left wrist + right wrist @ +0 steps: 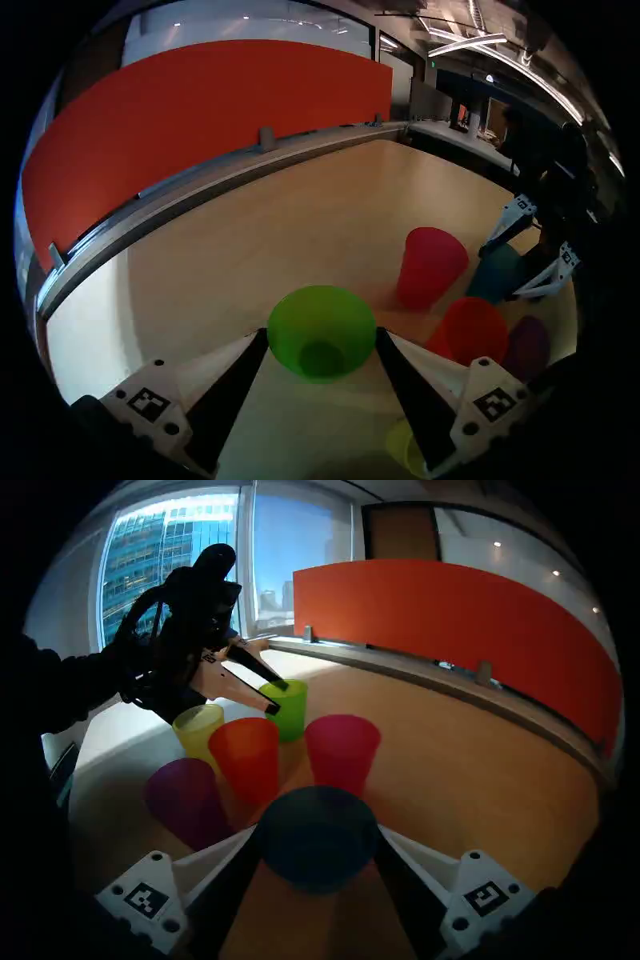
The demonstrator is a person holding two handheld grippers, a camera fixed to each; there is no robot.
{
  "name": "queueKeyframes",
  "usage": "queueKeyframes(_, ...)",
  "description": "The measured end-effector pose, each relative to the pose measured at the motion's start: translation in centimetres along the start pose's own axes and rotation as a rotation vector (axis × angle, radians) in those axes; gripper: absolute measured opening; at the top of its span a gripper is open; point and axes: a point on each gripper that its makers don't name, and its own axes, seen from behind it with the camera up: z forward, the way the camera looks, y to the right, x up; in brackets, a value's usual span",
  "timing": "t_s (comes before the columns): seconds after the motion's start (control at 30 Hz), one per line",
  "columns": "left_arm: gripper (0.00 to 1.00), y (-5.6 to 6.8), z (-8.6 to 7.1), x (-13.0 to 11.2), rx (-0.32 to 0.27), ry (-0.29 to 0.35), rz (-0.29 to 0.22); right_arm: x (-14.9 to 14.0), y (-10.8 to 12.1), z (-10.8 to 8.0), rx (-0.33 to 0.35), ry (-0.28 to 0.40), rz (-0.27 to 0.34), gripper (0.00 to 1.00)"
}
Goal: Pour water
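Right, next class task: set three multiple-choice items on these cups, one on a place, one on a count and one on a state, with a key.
1. In the right gripper view, which cup stands between the yellow cup and the red cup?
A. purple
B. orange
C. green

2. How many cups are there in all?
A. four
B. six
C. eight

3. The green cup is
A. lying on its side
B. stacked inside another cup
C. between the fingers of the left hand-held gripper

Key:
1 B: the orange cup sits between those two.
2 B: green, yellow, orange and red, plus the purple cup and the blue cup, make six.
3 C: a finger lies against each side of it.
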Motion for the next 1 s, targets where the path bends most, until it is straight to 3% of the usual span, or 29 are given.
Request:
queueKeyframes(0.17,0.90,0.2,-0.1,0.1,-0.007,0.008,-0.004,0.0,0.0,0.0,-0.001,0.000,-0.001,0.93)
queueKeyframes(0.5,0.89,0.4,-0.3,0.4,-0.017,0.032,-0.016,0.0,0.1,-0.1,-0.004,0.002,0.000,0.93)
queueKeyframes(1.0,0.89,1.3,-3.2,2.4,-0.010,0.116,-0.001,0.6,0.1,-0.9,-0.026,0.020,0.009,0.92)
